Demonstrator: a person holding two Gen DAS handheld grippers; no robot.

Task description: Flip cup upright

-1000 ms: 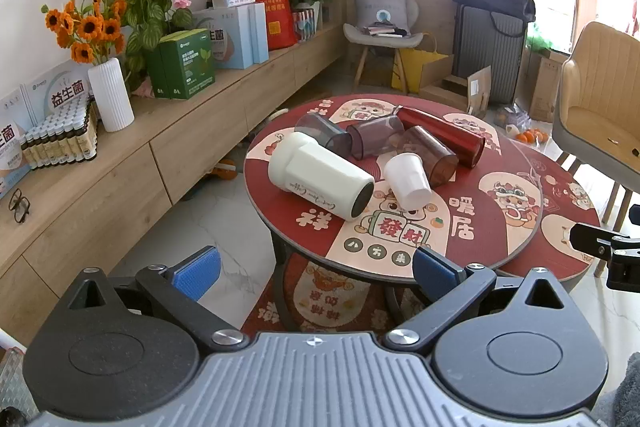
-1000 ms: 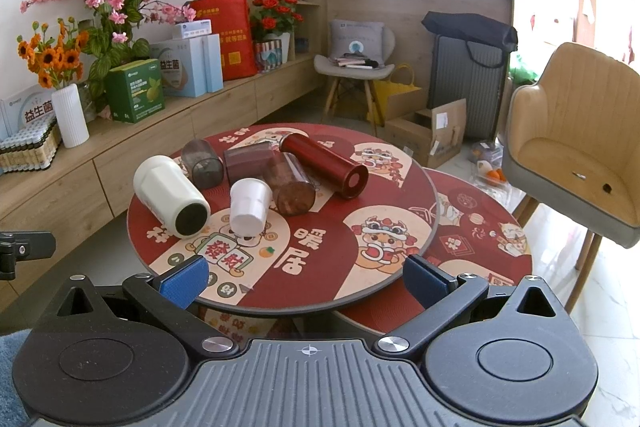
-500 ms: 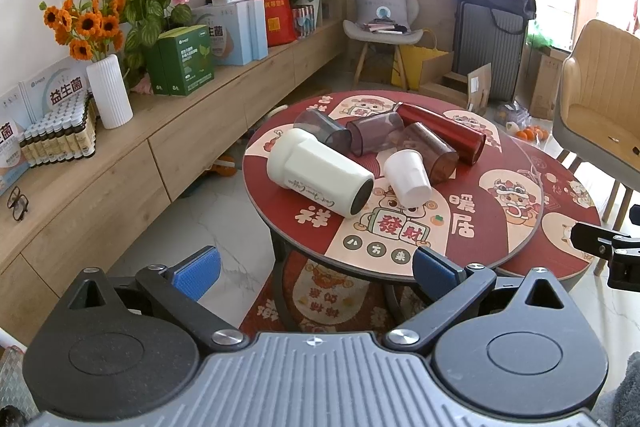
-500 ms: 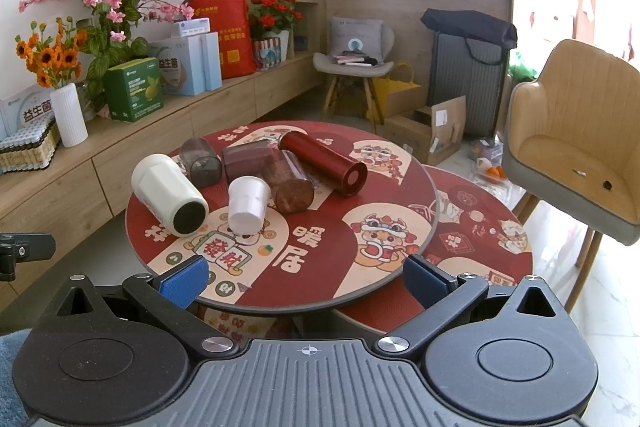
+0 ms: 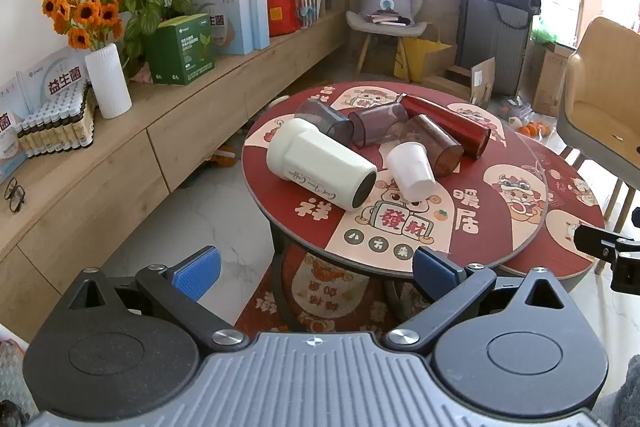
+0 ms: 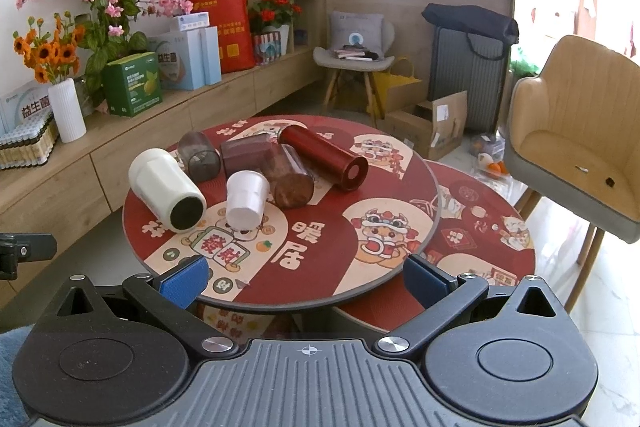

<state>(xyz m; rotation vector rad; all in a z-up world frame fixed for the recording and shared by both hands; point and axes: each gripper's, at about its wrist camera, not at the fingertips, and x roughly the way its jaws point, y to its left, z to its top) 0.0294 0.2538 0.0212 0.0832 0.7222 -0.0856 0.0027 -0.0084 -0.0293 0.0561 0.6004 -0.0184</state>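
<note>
Several cups lie on their sides on a round red table [image 5: 500, 239] [image 6: 320, 279]: a large white tumbler [image 5: 320, 169] [image 6: 166, 187], a small white cup [image 5: 410, 171] [image 6: 245, 201], a grey cup [image 5: 326, 121] [image 6: 199, 155], two brown translucent cups [image 5: 378, 125] [image 5: 434, 145] [image 6: 288, 175] and a red flask [image 5: 446, 125] [image 6: 322, 158]. My left gripper [image 5: 316, 269] is open and empty, short of the table's near edge. My right gripper [image 6: 306, 279] is open and empty at the near edge.
A lower round table [image 6: 480, 239] sits to the right under the first. A tan armchair [image 6: 576, 139] stands at the right. A wooden sideboard [image 5: 100, 155] with flowers, boxes and a white vase [image 5: 108, 81] runs along the left wall.
Both grippers have drifted slightly toward the table; the cups sit a little lower in both views. Both stay open. No cup has moved.
</note>
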